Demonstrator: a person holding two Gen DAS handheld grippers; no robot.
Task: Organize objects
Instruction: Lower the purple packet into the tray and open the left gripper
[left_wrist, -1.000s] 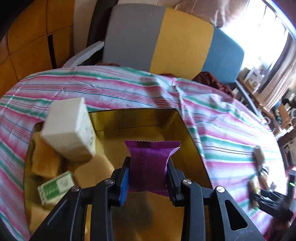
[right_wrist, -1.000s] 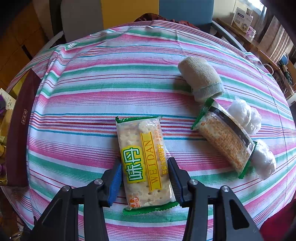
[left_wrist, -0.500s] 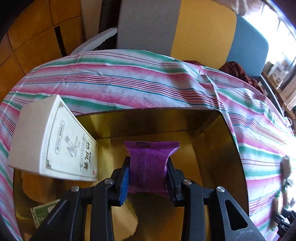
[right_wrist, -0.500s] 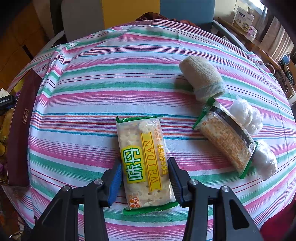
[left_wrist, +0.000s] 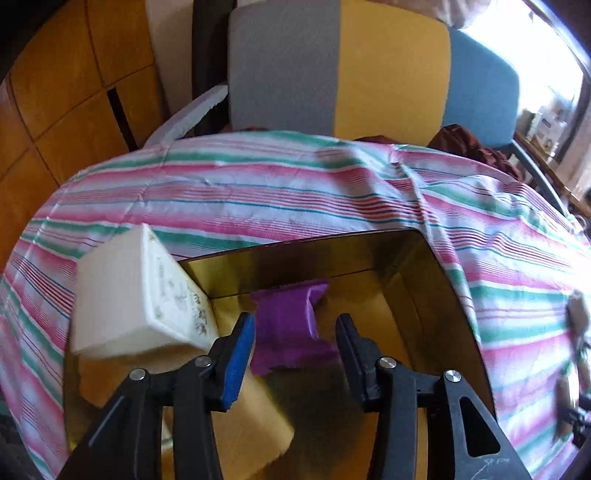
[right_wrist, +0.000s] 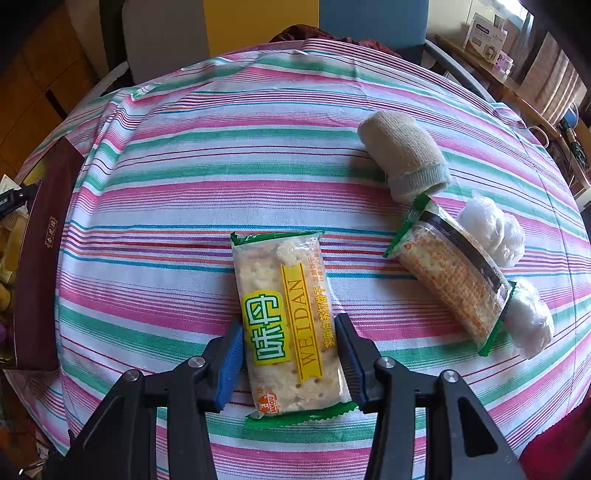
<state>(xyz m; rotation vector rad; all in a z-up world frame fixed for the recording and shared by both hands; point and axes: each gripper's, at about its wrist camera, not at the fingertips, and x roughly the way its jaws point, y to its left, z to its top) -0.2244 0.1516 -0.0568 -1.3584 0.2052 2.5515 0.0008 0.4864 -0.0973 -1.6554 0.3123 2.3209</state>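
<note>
Striped cloth in pink, green and white covers the round table (right_wrist: 258, 155), with a grey, yellow and blue chair back (left_wrist: 369, 66) behind its far edge. Over the gold-lined box (left_wrist: 413, 280) at the table's left edge, the left gripper (left_wrist: 295, 332) stands wide, and the purple packet (left_wrist: 288, 325) lies between its fingers but clear of the right one, resting on the box floor close to the far wall; whether it touches the blue-padded left finger I cannot tell. Just left of that gripper a white carton (left_wrist: 136, 295) leans tilted over the box's left side, above tan blocks (left_wrist: 255, 424) in the near left of the box, while the right part of the box floor is bare. At the near edge of the table the right gripper (right_wrist: 290, 350) straddles the WEIDAN cracker pack (right_wrist: 288, 325), which lies flat on the cloth pointing away from the camera; the jaws sit just beside its long sides at a medium width, and I cannot tell whether they press it. Toward the right edge lie a second cracker pack (right_wrist: 454, 277) set diagonally, a rolled beige sock (right_wrist: 402, 151) beyond its far end, and two white plastic wads (right_wrist: 491, 229) touching its right side. Bare cloth stretches between the WEIDAN pack and the box's dark red wall (right_wrist: 40, 258) at the left edge.
</note>
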